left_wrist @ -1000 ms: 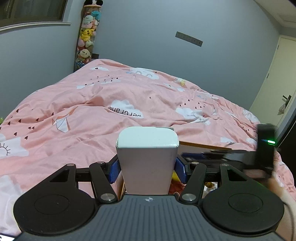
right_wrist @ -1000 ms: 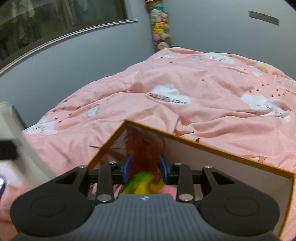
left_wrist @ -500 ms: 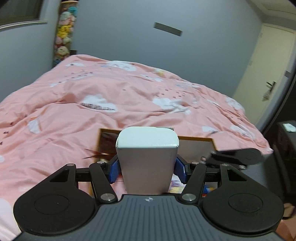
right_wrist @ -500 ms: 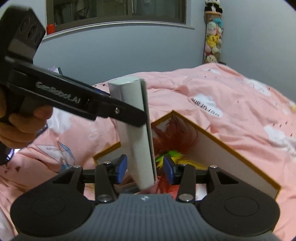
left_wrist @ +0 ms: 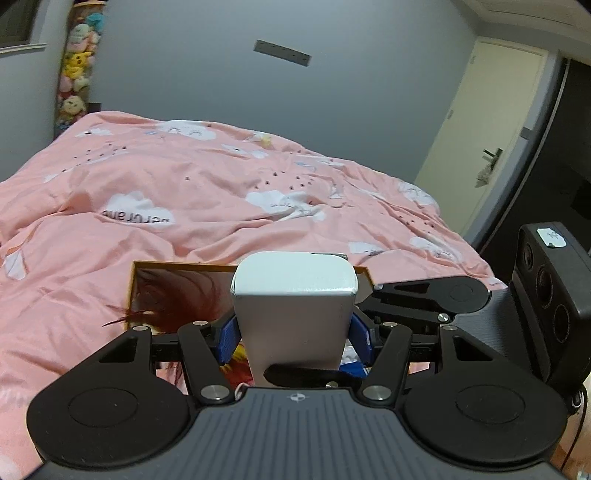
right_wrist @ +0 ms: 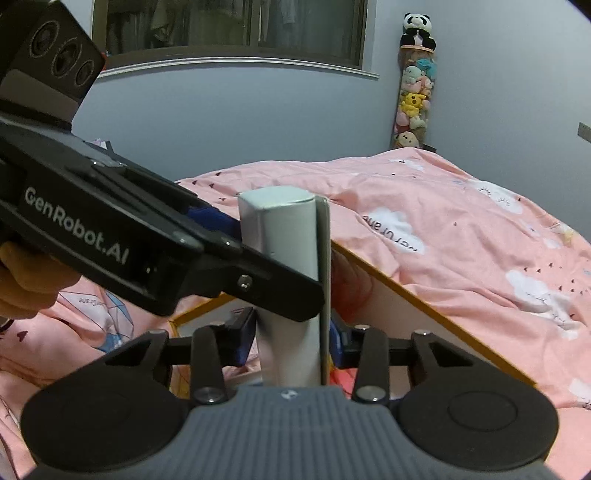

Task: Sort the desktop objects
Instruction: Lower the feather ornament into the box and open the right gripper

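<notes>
Surface: a bed under a pink duvet (left_wrist: 207,206) with white cloud prints fills the middle of both views, creased and rumpled.
Room: grey-blue walls all round; a cream door (left_wrist: 487,147) at the upper right of the left wrist view; a window (right_wrist: 229,33) across the top of the right wrist view, and a tall column of plush toys (right_wrist: 413,92) at its upper right with a panda on top.
Open box: an orange-rimmed cardboard box (left_wrist: 177,266) sits on the duvet at centre frame, reddish-brown feathers (left_wrist: 173,299) bunched inside its left end; in the right wrist view its rim runs diagonally to the lower right.
Task object: 1 tall white carton (left_wrist: 293,314), upright, above the open box, dead centre in both views.
Left gripper (left_wrist: 293,338): held level by the person, blue jaws narrow and clamped on the 2 sides of the white carton; in the right wrist view it comes in from the upper left.
Right gripper (right_wrist: 291,341): comes in from the right of the left wrist view, its blue jaws either side of the carton's lower part; whether they touch it, I cannot tell.
</notes>
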A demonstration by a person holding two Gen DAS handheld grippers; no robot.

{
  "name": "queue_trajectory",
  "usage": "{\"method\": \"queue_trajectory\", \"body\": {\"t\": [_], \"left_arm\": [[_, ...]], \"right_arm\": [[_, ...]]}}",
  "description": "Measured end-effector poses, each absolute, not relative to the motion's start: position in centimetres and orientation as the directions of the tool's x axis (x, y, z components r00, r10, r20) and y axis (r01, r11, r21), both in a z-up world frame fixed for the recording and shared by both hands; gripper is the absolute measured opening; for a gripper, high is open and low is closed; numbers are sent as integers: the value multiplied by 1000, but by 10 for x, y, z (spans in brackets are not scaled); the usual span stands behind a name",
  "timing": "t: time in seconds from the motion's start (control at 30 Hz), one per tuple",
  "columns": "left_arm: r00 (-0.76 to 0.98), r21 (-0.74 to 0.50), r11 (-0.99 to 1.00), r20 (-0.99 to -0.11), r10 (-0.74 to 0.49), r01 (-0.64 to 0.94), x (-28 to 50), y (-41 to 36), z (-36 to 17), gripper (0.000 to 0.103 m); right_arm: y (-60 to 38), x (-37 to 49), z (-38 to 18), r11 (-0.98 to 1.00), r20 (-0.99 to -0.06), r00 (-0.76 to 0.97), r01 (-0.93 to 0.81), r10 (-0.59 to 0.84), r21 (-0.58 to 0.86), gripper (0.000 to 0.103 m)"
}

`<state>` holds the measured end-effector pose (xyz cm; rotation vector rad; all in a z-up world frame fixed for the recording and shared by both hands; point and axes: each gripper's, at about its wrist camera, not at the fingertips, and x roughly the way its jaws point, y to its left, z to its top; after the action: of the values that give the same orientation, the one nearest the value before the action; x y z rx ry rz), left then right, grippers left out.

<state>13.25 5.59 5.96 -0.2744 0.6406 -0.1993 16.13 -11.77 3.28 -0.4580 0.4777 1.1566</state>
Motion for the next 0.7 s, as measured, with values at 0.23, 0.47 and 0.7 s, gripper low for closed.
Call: {"method": "queue_trajectory", "body": {"t": [0.23, 0.47, 0.7], "left_arm": [[757, -378, 922, -578, -304, 82, 134, 64, 48, 71], [771, -363, 932, -595, -228, -5, 125, 84, 43, 71], [735, -296, 954, -659, -159, -58, 122, 87, 27, 71]], "right_arm": [[-110, 159, 27, 339, -617, 423, -905, 664, -256, 31], [-103, 170, 9, 339, -591, 619, -783, 518, -522, 31], [-84, 198, -25, 253, -592, 715, -692, 372, -677, 31]]}}
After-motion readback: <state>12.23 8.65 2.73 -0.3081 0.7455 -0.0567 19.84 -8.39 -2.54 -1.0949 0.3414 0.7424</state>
